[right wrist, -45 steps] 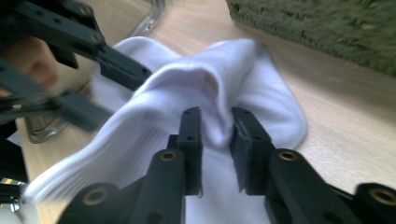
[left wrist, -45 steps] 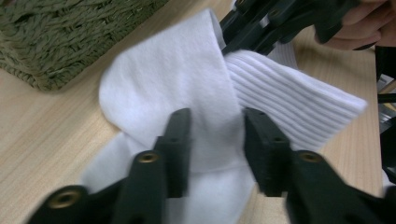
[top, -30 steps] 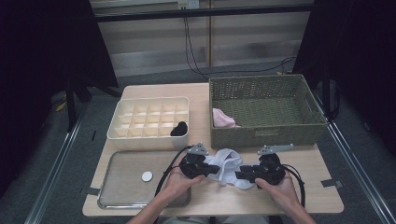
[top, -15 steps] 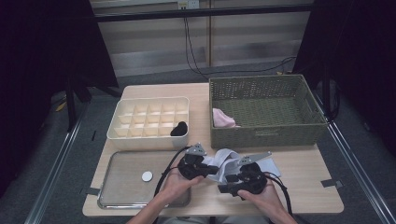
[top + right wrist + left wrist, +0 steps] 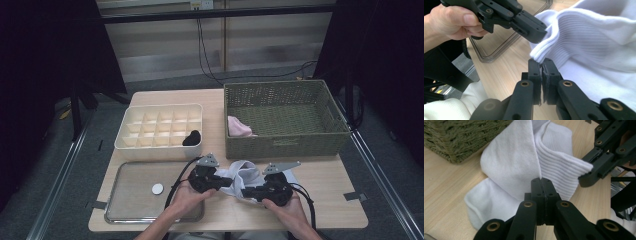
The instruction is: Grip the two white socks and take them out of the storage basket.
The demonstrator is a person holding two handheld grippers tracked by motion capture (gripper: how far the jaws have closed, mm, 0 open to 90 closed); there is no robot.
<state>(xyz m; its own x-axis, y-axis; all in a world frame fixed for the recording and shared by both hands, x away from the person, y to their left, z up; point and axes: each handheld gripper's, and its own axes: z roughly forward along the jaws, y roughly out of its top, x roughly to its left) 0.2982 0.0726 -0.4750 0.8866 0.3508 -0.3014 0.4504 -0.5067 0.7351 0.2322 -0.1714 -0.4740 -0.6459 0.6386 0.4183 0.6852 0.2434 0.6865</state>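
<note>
A white sock (image 5: 244, 174) lies bunched on the wooden table in front of the basket. My left gripper (image 5: 223, 183) comes in from the left and is shut on a fold of the sock's smooth fabric (image 5: 506, 165); its jaws (image 5: 541, 180) meet with cloth pinched between them. My right gripper (image 5: 246, 193) comes in from the right. Its jaws have just been closing and now pinch the corner of the ribbed cuff (image 5: 574, 32) at their tips (image 5: 541, 63). The two grippers sit close together, tips nearly facing.
A green wicker basket (image 5: 285, 145) stands at the back right with a pink cloth (image 5: 239, 126) inside. At the back left, a cream divided box (image 5: 150, 112) holds a black item (image 5: 192, 137). A metal tray (image 5: 125, 210) at the front left holds a small white disc (image 5: 157, 188).
My right gripper moved left along the sock towards the left gripper and closed on the ribbed cuff. The sock is more bunched. The left gripper stayed put.
</note>
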